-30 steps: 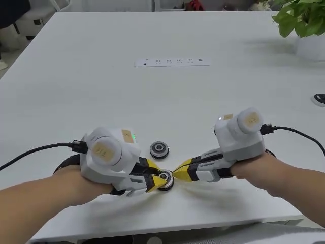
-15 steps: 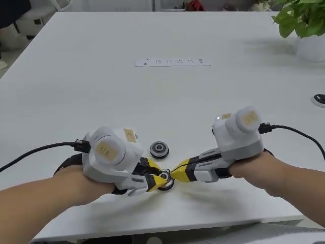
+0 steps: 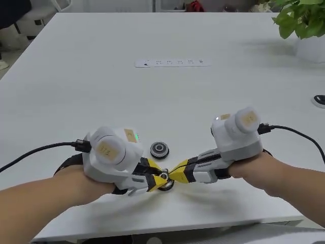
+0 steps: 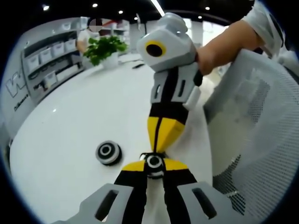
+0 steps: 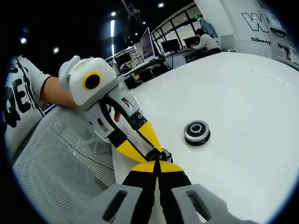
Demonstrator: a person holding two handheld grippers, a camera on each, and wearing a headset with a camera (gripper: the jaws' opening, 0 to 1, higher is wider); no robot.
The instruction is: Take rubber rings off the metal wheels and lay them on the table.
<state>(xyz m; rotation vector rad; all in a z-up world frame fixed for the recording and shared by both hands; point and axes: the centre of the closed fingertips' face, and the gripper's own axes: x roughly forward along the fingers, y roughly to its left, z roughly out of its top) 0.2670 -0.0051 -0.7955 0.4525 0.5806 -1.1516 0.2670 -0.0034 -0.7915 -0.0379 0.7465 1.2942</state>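
A small metal wheel (image 4: 154, 162) with a black rubber ring sits between the yellow tips of my left gripper (image 4: 154, 164), which is shut on it just above the table's front edge. My right gripper (image 4: 161, 140) comes in from the opposite side, its tips pressed together on the ring at the wheel's rim. From the head view the left gripper (image 3: 161, 179) and right gripper (image 3: 173, 175) meet tip to tip over the wheel (image 3: 166, 184). A second wheel (image 3: 159, 149) with its ring lies flat on the table just behind them, and it is the second wheel (image 5: 196, 131) right of my right gripper (image 5: 157, 167).
A white power strip (image 3: 172, 62) lies mid-table. A potted plant (image 3: 303, 23) stands at the far right corner, with a dark round object (image 3: 319, 99) at the right edge. Black cables trail from both grippers. A mesh chair (image 4: 252, 121) is close behind the table's front edge.
Both grippers stay locked together at the wheel. The right gripper has crept slightly left, and the left gripper has rolled a little.
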